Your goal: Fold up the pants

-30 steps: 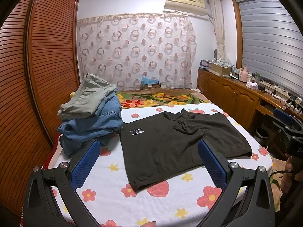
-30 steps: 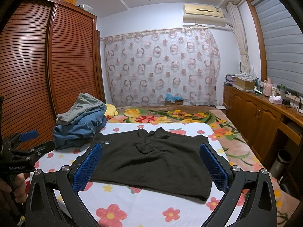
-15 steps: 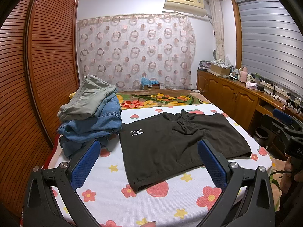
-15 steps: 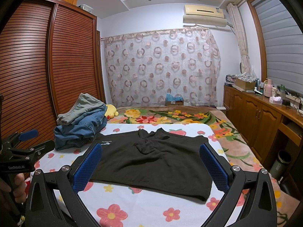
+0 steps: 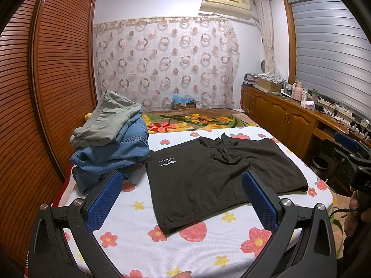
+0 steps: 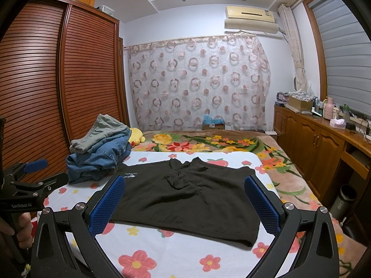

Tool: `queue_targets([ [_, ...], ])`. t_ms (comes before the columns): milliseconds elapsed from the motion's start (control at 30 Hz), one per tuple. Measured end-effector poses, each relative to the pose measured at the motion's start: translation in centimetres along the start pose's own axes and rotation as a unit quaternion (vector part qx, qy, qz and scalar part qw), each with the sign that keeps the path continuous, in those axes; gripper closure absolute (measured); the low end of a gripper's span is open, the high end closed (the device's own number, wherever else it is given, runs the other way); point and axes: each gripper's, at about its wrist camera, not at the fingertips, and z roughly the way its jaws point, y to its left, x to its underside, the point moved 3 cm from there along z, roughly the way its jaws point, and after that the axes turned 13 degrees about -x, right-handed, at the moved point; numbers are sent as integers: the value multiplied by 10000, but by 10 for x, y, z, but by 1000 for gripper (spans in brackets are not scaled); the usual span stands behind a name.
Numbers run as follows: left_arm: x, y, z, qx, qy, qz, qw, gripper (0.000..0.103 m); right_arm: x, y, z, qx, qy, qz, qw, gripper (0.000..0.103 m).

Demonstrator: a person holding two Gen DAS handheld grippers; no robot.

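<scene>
Nearby, jeans pile (image 5: 109, 153) just beside flat black pants (image 5: 215, 176); yellow plush (image 6: 135, 135) behind.

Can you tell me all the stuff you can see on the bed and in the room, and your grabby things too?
black shorts: one, black with a small white logo, spread flat on the bed sheet
clothes pile: one, grey-green on blue denim, left of the shorts
bed sheet: one, white with flowers and strawberries
blanket: one, floral, beyond the sheet
yellow plush toy: one, behind the pile
curtain: one, pink circles, far wall
wardrobe: brown slatted doors, left
air conditioner: one, cream, above the curtain
cabinet: wooden, right wall
left gripper: blue pads, jaws open, empty
right gripper: blue pads, jaws open, empty
</scene>
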Motion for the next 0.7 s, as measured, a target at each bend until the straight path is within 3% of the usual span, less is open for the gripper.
queue_targets([
  [700,-1,-6,-7,7,53,41,10000,0,2,-3,1,20,71,32,10000,0],
])
